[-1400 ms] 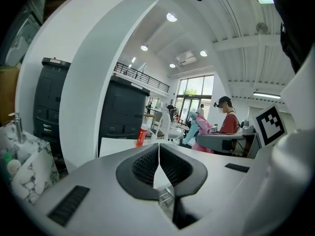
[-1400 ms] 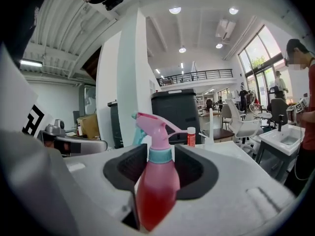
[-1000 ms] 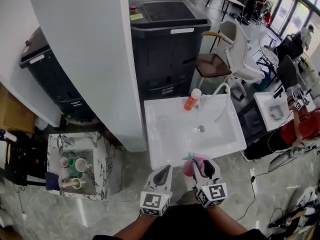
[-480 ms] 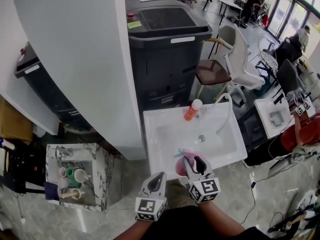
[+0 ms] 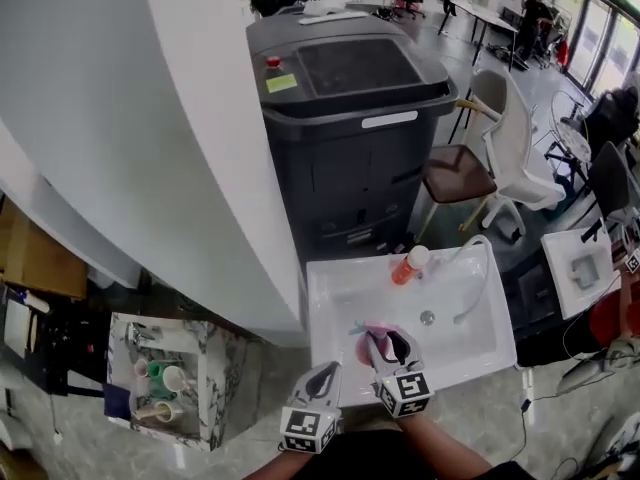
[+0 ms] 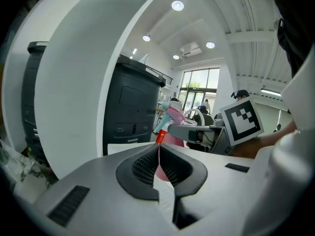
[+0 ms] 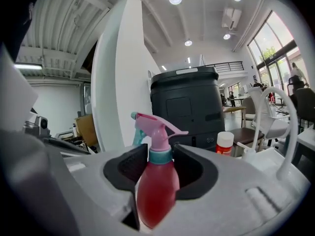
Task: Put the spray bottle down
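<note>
A spray bottle (image 7: 156,186) with a red-pink body, teal collar and pink trigger head stands upright between my right gripper's (image 7: 160,167) pads, which are shut on its neck and shoulder. In the head view the right gripper (image 5: 386,342) holds the spray bottle (image 5: 364,346) over the near left part of the white sink (image 5: 340,298). My left gripper (image 5: 323,376) hovers beside it at the sink's front edge. In its own view the left gripper (image 6: 158,155) has its jaws together with nothing between them, and the spray bottle (image 6: 172,128) shows beyond them.
An orange bottle with a white cap (image 5: 411,265) stands on the sink's back rim beside a curved white faucet (image 5: 481,273). A large dark bin (image 5: 350,118) sits behind the sink, a white pillar (image 5: 200,168) to the left, a chair (image 5: 500,158) to the right, a marble box of cups (image 5: 165,378) on the floor.
Both grippers have moved forward. The spray bottle went from the sink's front edge to over the basin, still held by the right gripper. The left gripper stays shut.
</note>
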The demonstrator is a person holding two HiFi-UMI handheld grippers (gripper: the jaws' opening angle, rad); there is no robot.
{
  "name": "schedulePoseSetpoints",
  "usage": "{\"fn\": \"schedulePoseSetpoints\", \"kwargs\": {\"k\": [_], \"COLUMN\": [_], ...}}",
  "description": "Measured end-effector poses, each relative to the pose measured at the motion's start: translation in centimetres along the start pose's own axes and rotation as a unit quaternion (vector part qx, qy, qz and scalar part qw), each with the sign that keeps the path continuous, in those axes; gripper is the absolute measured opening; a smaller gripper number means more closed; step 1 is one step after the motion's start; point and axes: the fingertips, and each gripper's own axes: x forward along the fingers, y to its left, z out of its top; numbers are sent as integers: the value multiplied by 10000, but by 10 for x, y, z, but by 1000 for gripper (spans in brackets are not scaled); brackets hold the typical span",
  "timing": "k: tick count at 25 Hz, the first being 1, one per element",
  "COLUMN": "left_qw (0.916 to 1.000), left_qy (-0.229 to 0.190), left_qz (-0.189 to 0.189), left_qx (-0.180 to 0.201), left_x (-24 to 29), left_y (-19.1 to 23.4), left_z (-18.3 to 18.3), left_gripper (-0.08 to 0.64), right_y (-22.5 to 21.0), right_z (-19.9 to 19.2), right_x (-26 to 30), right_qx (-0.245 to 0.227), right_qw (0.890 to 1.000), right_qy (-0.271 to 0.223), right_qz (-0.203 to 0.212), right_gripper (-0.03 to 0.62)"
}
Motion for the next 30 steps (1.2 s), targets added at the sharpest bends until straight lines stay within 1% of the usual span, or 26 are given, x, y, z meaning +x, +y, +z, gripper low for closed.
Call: {"fn": "schedulePoseSetpoints", "kwargs": {"k": [6, 8, 12, 17, 22, 26, 30], "left_qw": [9997, 9995, 9989, 9981, 9968, 9955, 9938], "left_qy": [207, 266, 320, 358, 442, 467, 556], "left_qz": [110, 147, 281, 380, 488, 670, 815], "left_qx": [-84, -131, -209, -336, -444, -476, -505], "left_x": [61, 80, 112, 148, 175, 186, 188], "left_y": [18, 22, 33, 46, 62, 77, 85], "left_z": [10, 11, 12, 16, 17, 16, 12], "left_gripper": [21, 21, 21, 21, 21, 21, 21], "right_y": [-30, -39, -55, -72, -80, -89, -93], "right_z": [-6, -4, -9, -19, -18, -20, -30], "right_x": [59, 79, 115, 154, 187, 211, 228], "right_qx": [-141, -126, -38, -204, -541, -577, -720], "right_qw": [9993, 9990, 9981, 9968, 9949, 9944, 9928], "right_qy": [175, 158, 216, 259, 149, 70, 96], "right_qz": [291, 389, 583, 723, 843, 880, 956], "right_gripper": [163, 161, 161, 160, 158, 156, 155]}}
